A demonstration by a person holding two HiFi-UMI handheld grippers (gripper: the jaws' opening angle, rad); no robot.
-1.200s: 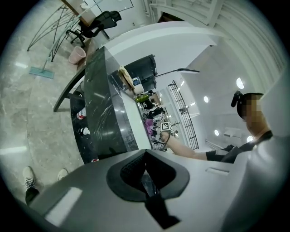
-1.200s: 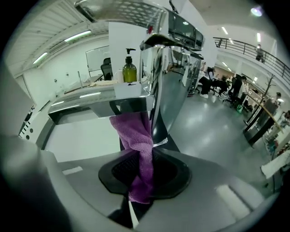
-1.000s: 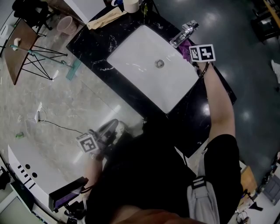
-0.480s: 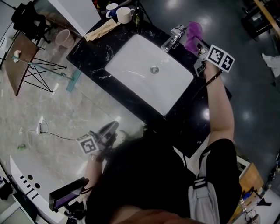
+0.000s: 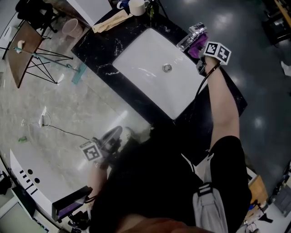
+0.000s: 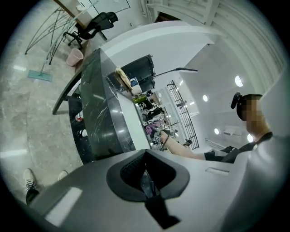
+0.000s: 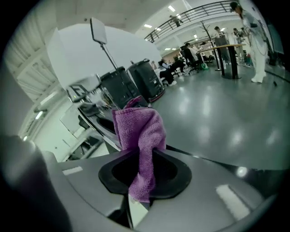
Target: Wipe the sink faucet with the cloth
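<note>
Nearest the person's body, the left gripper [image 6: 146, 177] is held low beside the counter [image 5: 213, 113] and points a little downward. Its jaws are pressed together with nothing between them. It has kept this place through the last second. The arm behind it is mostly hidden under the person's dark torso.

The right arm is stretched out straight across the counter. At its end the right gripper [image 7: 141, 174] tilts downward. Its jaws stand narrow, clamped on the purple cloth [image 5: 198, 43]. The cloth sticks out ahead of the jaws, and a loose end hangs back between them. Just ahead of this gripper the cloth lies against the faucet [image 5: 193, 32], at the far corner of the sink [image 5: 150, 68].

Half a second ago this gripper was further to the right and the cloth was apart from the faucet. Now the cloth is on it again, as it was a second ago, and the marker cube [image 5: 217, 51] is turned differently.

In the head view the cube covers the jaws, so the exact spot of contact cannot be seen. In the right gripper view the cloth hides most of the faucet. Beyond the faucet, a cup [image 5: 136, 6] is cut off by the top edge.
</note>
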